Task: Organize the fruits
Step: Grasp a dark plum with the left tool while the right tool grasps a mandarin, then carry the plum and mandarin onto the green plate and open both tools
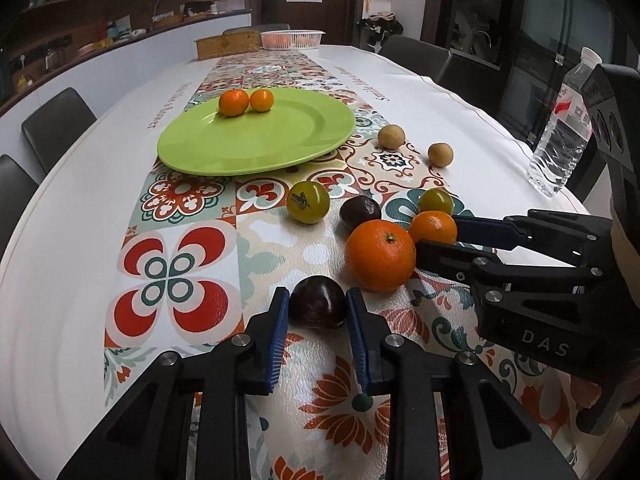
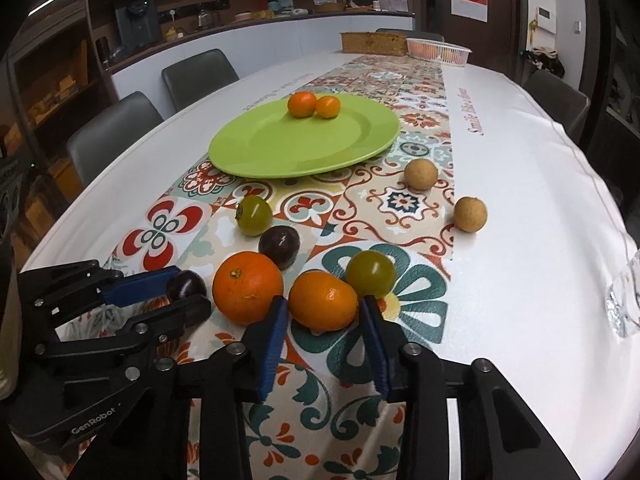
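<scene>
The left gripper (image 1: 318,302) pinches a dark purple fruit (image 1: 317,301) that sits on the table (image 1: 60,280). Its two blue pads press on the fruit's sides. In the right wrist view the same fruit (image 2: 186,285) shows between the blue pad and the black finger of that gripper (image 2: 188,288).

The right gripper (image 2: 323,304) sits around a small orange (image 2: 323,301). Its blue pads touch the orange on both sides, so it pinches it. In the left wrist view this gripper (image 1: 438,236) comes in from the right, with the small orange (image 1: 433,227) at its tips.

A big orange (image 1: 380,255) lies between the two held fruits, just beside both. Behind it is another dark purple fruit (image 1: 360,212). A green tomato (image 1: 308,202) with a dry stem lies to the left of that one. A second green tomato (image 1: 435,201) touches the small orange from behind.

Farther back, two light brown round fruits (image 1: 391,137) (image 1: 440,155) lie apart from each other on the patterned cloth.

A green plate (image 1: 256,148) stands in the middle of the table. Two little oranges (image 1: 234,103) (image 1: 261,100) rest on its far side, touching each other.

A water bottle (image 1: 560,140) stands near the right edge of the table. A white basket (image 1: 292,39) and a brown box (image 1: 228,46) sit at the far end.
</scene>
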{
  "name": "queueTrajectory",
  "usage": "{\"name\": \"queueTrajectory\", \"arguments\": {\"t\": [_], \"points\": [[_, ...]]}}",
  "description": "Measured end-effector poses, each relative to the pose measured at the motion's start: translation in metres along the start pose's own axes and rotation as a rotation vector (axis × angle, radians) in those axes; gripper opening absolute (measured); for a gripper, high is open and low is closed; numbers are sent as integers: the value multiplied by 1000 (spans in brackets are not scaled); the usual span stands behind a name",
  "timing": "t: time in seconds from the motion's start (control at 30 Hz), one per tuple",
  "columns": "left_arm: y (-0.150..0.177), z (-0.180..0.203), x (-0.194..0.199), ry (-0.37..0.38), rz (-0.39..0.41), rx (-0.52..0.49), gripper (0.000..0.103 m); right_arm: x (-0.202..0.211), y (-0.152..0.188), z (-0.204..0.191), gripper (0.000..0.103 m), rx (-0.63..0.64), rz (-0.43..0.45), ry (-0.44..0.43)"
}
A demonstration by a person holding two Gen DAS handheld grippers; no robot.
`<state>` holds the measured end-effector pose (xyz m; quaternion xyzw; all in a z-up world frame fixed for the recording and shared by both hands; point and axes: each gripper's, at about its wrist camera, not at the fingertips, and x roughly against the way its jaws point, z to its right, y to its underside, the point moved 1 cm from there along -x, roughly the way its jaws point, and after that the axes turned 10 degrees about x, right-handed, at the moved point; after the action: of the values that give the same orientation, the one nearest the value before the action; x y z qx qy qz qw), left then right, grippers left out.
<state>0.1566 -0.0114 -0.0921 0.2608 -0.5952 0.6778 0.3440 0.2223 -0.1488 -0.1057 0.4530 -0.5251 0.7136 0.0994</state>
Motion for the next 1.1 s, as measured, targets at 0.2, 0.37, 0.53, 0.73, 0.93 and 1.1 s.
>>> {"name": "queueTrajectory", "arguments": {"t": [0.2, 0.37, 0.53, 0.73, 0.93, 1.1], "points": [[-2, -2, 8, 7, 18, 24, 28, 5, 0, -1, 37, -1, 12, 4], [-6, 1, 19, 10, 48, 25, 28, 17, 0, 0, 37, -10, 33, 9], [-9, 4, 34, 9, 80, 25, 28, 31, -2, -2, 37, -1, 62, 15], [-13, 6, 53, 3, 126, 21, 28, 50, -5, -7, 37, 9, 107, 16], [-19, 9, 71, -1, 178, 11, 28, 68, -11, -12, 37, 24, 151, 17], [-27, 9, 82, -10, 215, 4, 28, 78, -20, -13, 37, 36, 187, 17]]}}
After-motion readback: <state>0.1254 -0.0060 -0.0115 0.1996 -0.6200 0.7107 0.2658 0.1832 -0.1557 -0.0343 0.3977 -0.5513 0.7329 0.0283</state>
